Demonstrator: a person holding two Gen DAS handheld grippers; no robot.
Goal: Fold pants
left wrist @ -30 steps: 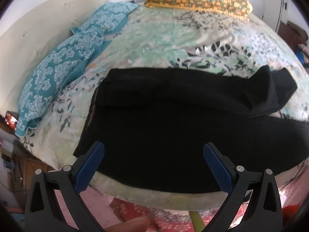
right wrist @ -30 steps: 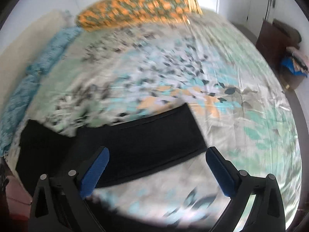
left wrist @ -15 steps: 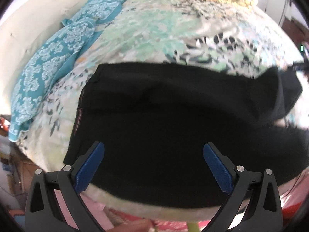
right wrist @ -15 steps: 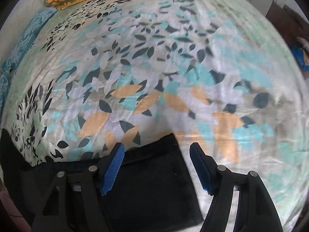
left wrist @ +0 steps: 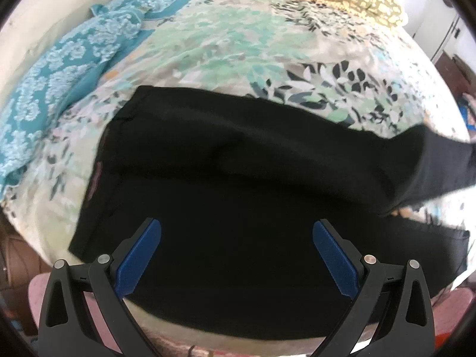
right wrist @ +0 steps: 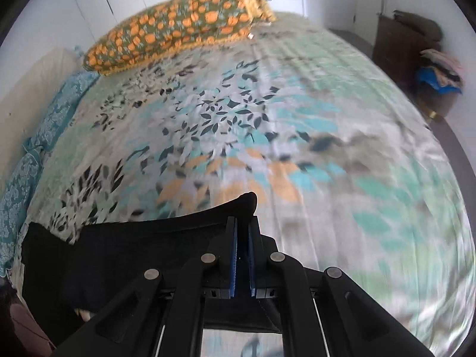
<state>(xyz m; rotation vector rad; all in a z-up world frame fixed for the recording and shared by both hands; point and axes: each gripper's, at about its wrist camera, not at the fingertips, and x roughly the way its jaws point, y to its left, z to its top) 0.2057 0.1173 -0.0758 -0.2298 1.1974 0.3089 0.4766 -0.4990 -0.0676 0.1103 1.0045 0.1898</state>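
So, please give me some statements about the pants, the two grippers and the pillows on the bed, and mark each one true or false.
1. The right gripper is shut on the black pants. True.
2. The left gripper is shut on the pants. False: its jaws stand wide open above the fabric, with nothing pinched.
3. The pants lie on a plain white sheet. False: the bedsheet has a leaf print in green, teal and orange.
4. An orange-patterned pillow lies at the far end of the bed. True.
5. The teal patterned pillow rests on top of the pants. False: it lies apart, along the bed's left side.
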